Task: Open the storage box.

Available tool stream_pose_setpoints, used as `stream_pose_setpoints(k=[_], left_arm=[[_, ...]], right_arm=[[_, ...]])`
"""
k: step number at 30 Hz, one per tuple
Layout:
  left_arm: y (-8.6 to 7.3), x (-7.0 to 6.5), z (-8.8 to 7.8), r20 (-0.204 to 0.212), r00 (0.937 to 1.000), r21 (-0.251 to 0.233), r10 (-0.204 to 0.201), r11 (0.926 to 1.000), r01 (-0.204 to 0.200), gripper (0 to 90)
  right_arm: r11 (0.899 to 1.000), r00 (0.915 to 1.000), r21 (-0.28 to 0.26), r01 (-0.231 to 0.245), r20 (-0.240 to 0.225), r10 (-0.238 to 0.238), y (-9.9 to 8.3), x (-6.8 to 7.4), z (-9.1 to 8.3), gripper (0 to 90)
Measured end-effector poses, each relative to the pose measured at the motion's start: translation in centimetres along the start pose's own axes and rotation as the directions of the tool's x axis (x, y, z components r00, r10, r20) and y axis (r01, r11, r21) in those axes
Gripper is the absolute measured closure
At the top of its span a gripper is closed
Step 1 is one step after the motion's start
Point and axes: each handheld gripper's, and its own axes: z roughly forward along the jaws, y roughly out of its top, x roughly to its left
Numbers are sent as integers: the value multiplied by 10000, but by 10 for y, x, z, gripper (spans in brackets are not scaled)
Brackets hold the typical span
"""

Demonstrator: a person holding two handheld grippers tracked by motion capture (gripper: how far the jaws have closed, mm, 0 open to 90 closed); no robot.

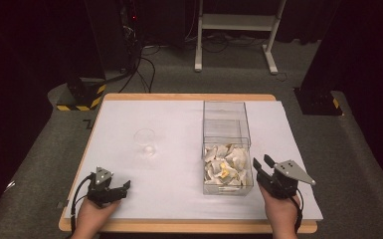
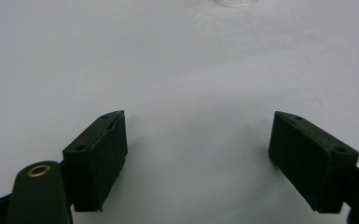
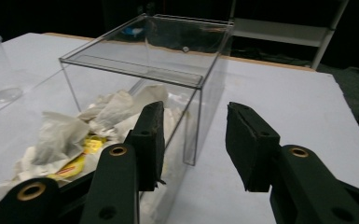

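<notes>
While my right gripper hangs parted and empty at the near right corner of the clear box of tea bags, my left gripper rests wide open, holding nothing, near the table's front left edge.

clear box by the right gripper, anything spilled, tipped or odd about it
Nothing stands out. The clear box stands upright on the table, its heap of tea bags all inside at the near end. The clear cup is upright too. The right gripper hangs open beside the box, nothing between its jaws.
</notes>
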Motion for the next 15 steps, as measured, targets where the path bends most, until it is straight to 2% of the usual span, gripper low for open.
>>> stream_pose_setpoints(k=[5, 10, 15], left_arm=[[0, 0, 0, -14, 10000, -23, -80, 10000, 80, 199], [-1, -1, 0, -42, 9999, -41, -111, 9999, 110, 200], [-1, 0, 0, -12, 9999, -26, -149, 9999, 149, 200]], right_arm=[[9997, 9997, 202, -103, 241, 98, -8, -12, 5, 563], [9978, 9984, 646, -177, 554, 141, -30, -27, 15, 539], [9956, 9984, 918, -184, 555, 133, -43, -34, 21, 515]])
